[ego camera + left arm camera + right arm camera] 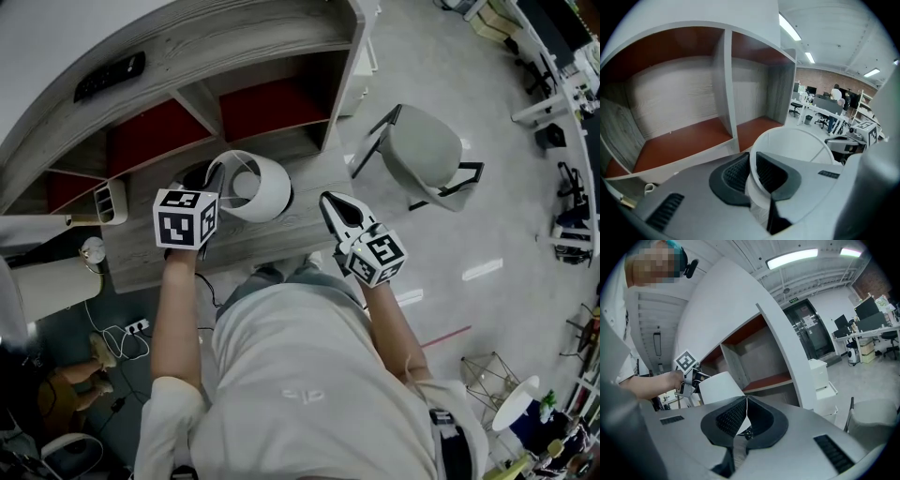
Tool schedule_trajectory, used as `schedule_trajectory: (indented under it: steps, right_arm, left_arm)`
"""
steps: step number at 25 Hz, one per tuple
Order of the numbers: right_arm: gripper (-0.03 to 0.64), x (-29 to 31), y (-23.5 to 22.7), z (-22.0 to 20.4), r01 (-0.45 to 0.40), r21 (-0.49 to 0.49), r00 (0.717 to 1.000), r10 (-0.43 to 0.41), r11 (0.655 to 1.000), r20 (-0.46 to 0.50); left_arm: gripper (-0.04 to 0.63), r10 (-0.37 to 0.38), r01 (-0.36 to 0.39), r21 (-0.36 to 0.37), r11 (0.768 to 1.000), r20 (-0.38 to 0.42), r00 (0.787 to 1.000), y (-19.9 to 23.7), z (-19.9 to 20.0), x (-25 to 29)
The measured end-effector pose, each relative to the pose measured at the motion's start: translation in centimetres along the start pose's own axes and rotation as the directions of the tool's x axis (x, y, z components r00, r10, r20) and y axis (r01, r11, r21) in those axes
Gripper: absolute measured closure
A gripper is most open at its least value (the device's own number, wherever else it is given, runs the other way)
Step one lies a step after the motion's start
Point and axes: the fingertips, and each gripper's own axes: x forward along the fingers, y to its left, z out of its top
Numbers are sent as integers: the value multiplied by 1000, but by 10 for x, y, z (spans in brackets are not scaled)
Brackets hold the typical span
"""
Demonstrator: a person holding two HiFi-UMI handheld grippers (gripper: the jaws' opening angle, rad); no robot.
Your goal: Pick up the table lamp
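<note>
In the head view, the table lamp [253, 186] is standing on the desk [300, 225], close to its back edge and toward its left end, just below the shelf [187, 127]. The left gripper [217, 178] is reaching onto the near-left side of the lamp's shade. The right gripper [328, 202] is hovering over the desk to the lamp's right, apart from it. A chair [422, 155] is sitting beyond the desk's right end.

In the left gripper view, the left gripper [752, 161] is clamping the thin wall of the shade [797, 145] at its top rim, one jaw inside and one outside, with the pads sitting against it.

In the right gripper view, the right gripper [743, 401] is clenched with its tips meeting and nothing between them. The lamp [719, 387] is showing beyond it, with the left gripper [689, 380] on its far side.

The grasping step looks to be finishing. Lifting is next, and it calls for a straight, slow rise, since a grip on the rim alone could let the lamp swing or tilt.
</note>
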Motion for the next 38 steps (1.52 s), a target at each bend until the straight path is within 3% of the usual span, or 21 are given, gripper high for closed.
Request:
schedule_trajectory:
  steps: [6,15,24,32,38]
  right_arm:
    - [586,17,15,-14,-11,-9,999,10,1000,-31]
    - [586,49,31,-39,-24,-21,996,22,999,-89]
    - [558,85,29,-80,-56,-84,977,38,995,-208]
    - [466,123,35,-121,-158,-201,930,77,967,-360]
    - [374,150,44,-153,-278,-326,866,89,904,-492]
  left_arm:
    - [563,46,-47,16,999,42,998,31,-19,-17]
    - [565,27,-22,-63,998,93,995,71,-46,-34]
    - [565,17,7,-168,986,140,990,111,-77,-47]
    - [563,25,13,-231,973,162,986,133,-97,-54]
    - [563,39,15,-288,958,182,983,150,-113,-59]
